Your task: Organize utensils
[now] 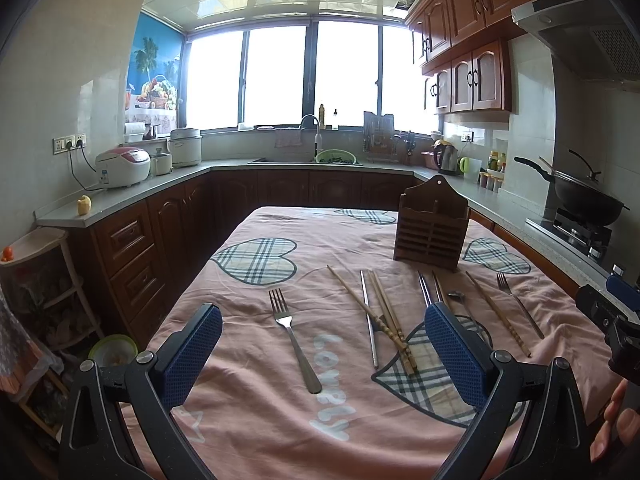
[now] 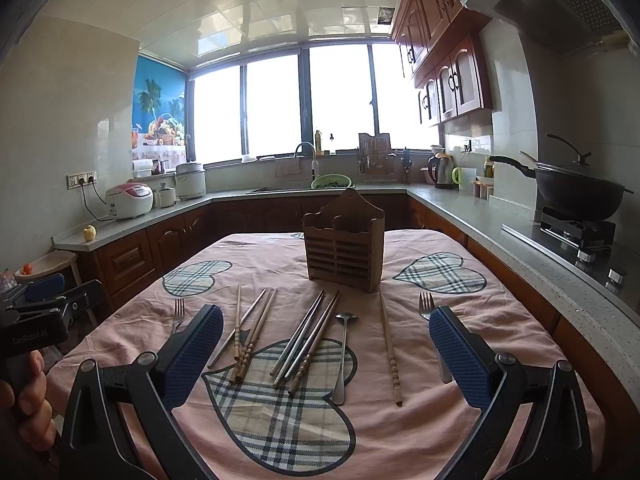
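A brown wooden utensil holder (image 1: 431, 226) (image 2: 344, 240) stands upright on the pink tablecloth (image 1: 256, 412) (image 2: 400, 440). In front of it lie loose utensils: a steel fork (image 1: 294, 340) on the left, wooden chopsticks (image 1: 384, 316) (image 2: 250, 334), metal chopsticks (image 2: 302, 338), a spoon (image 2: 343, 354), a single wooden chopstick (image 2: 390, 354) and a second fork (image 1: 518, 304) (image 2: 427, 308) on the right. My left gripper (image 1: 322, 354) is open and empty above the left fork. My right gripper (image 2: 326, 358) is open and empty above the chopsticks and spoon.
Kitchen counters (image 1: 132, 196) run along the left, back and right. A rice cooker (image 1: 123, 167) sits left, a sink (image 1: 308, 160) at the back, a black wok on the stove (image 2: 576, 196) at right. A shelf (image 1: 36, 248) stands by the table's left.
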`<state>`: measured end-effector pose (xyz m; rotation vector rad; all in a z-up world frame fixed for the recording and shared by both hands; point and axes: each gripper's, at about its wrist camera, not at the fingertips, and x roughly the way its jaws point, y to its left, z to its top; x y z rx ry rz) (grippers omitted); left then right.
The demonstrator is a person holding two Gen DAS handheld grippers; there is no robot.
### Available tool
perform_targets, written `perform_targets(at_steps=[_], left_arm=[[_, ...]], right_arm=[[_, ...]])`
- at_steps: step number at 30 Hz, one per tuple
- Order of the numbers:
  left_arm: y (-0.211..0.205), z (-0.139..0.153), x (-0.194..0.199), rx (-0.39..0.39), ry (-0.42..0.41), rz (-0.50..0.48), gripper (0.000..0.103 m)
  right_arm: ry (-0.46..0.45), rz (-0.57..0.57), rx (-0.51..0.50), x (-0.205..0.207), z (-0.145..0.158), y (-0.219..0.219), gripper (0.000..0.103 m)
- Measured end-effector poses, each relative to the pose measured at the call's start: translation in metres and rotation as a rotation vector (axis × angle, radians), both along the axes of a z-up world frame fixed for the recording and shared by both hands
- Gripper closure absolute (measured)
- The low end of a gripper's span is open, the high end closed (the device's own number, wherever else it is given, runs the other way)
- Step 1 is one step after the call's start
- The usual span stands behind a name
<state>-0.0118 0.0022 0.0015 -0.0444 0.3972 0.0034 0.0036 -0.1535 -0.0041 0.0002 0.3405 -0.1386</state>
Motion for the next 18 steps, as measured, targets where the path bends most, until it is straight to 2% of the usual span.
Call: perform_targets(at_steps=[14,18], left_arm=[[-0.0020,-0.0010,0.0032,-0.001,0.008,-0.003,0.001],[0.0009,-0.0035,0.0094,-0.023,0.024,-0.015,0.001]], right_arm=[[0.002,0.002,0.000,0.0005,-0.0006,0.0009,0.000],[0.007,0.004,0.002,0.0008,-0.0019,0.0012,0.000]])
